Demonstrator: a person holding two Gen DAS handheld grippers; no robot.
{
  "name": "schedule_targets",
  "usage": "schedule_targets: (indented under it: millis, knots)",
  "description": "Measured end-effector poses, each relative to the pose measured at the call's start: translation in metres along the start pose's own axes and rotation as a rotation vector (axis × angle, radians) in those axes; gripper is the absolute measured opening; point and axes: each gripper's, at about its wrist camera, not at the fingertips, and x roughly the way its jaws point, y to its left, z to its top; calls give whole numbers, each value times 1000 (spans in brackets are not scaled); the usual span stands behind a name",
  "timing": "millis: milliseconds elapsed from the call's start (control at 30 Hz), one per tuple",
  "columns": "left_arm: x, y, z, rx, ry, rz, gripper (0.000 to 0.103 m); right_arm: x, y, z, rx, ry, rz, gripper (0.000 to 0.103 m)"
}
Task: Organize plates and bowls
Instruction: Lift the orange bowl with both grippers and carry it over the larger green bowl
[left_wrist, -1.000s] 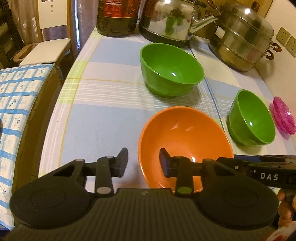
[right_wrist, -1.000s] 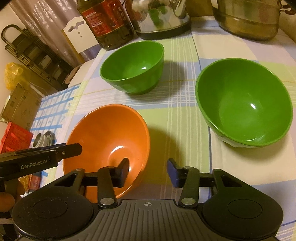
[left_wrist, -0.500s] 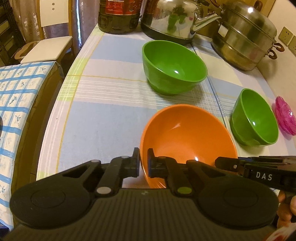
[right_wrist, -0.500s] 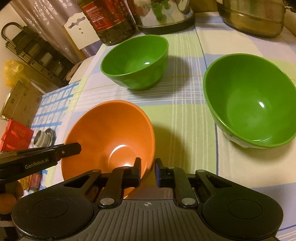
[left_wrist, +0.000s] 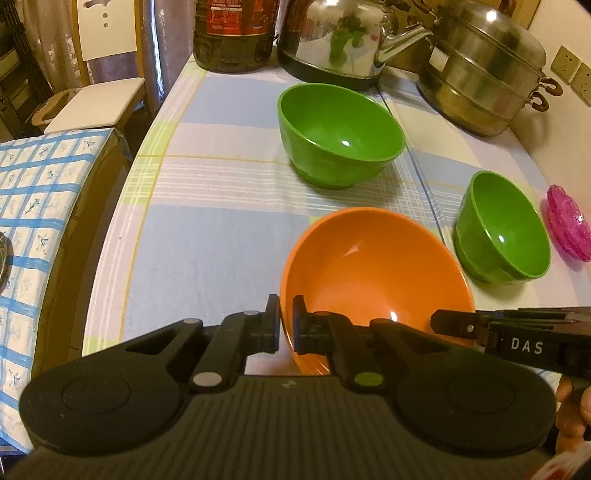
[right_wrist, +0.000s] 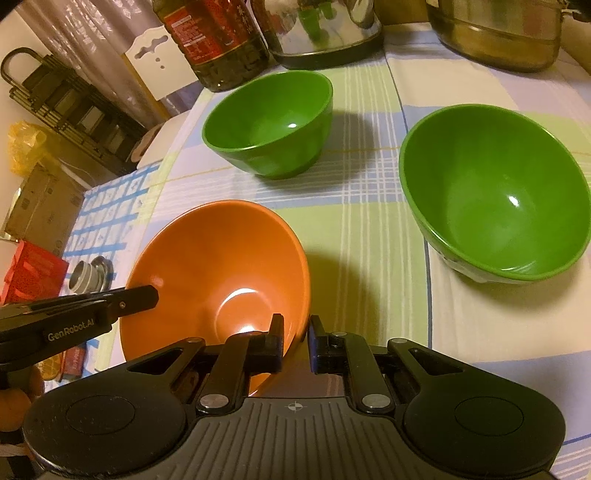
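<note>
Orange plastic bowl (left_wrist: 373, 273), wide and shallow, sits on the checked cloth of the bench (left_wrist: 207, 236) nearest the person, tilted, with two hand-held grippers clamped on opposite sides of its rim. The left hand-held gripper (left_wrist: 285, 320) pinches the rim's left edge, one finger outside the wall and one inside; the right hand-held gripper (right_wrist: 295, 338) pinches the rim on the opposite side in the same way. Behind it stand a deep green plastic bowl (left_wrist: 340, 134) and, to the right, a second green plastic bowl (left_wrist: 502, 229), with a small pink glass dish (left_wrist: 567, 227) just beyond that one near the wall.

The likely trouble is in the grip itself. Both holds are on a thin, smooth, sloping rim, so the bowl may slide out of one pinch if the two hands lift unevenly or pull apart. If only one side lets go, the bowl would swing down and could knock the nearby green bowl. Nesting it would also need care: the orange bowl looks wider than either green one, so it may perch rather than seat.
</note>
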Motion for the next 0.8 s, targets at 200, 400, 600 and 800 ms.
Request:
schedule_targets:
  millis: [200,400,600,800]
  knots:
    - [-18,-11,1,5,-16,0,5,-18,-4,-1,1,-14,10,13]
    - [-38,-31,9,20,-47,-15,5,-48,-7,2,7,-50,9,13]
    - [-52,-61,21,47,-82,-35,5,-79,-19,6,14,-95,-11,13]
    - [-55,-93,33,78,-95,-67,5,-106,-40,10,27,-129,-38,13]
